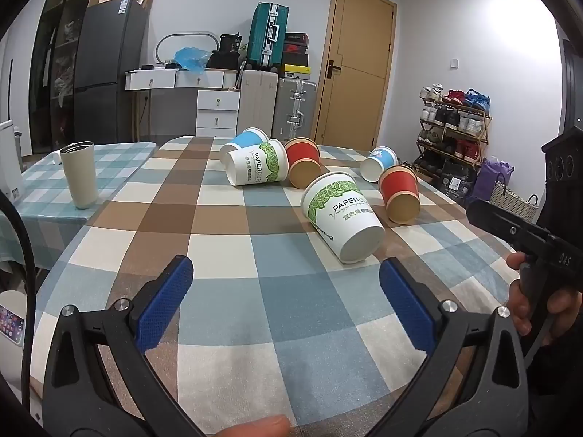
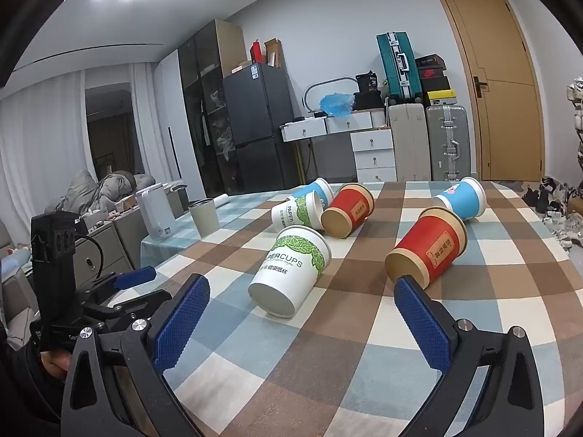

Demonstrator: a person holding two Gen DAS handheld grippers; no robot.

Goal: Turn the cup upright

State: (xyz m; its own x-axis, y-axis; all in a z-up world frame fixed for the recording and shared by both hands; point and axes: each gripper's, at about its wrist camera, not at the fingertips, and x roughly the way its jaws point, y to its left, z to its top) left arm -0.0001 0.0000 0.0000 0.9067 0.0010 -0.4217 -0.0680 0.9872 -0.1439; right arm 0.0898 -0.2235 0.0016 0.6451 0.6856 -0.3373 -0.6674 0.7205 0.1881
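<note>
Several paper cups lie on their sides on the checked tablecloth. The nearest is a white and green cup (image 1: pixel 340 215), also in the right wrist view (image 2: pixel 291 269), its base toward me. A red cup (image 1: pixel 399 193) lies right of it, close to my right gripper's right finger (image 2: pixel 422 317). Farther back lie a second white cup (image 1: pixel 257 167), a second red cup (image 1: pixel 302 164) and two blue cups (image 1: pixel 379 163) (image 1: pixel 246 140). My left gripper (image 1: pixel 286 304) is open and empty, short of the white cup. My right gripper (image 2: pixel 300 322) is open and empty, just before the white and red cups.
A grey metal tumbler (image 1: pixel 79 173) stands upright on the adjoining table at the left. The right hand-held gripper body (image 1: pixel 528 240) shows at the left wrist view's right edge. Suitcases, drawers, a fridge and a shoe rack (image 1: pixel 455 123) stand beyond the table.
</note>
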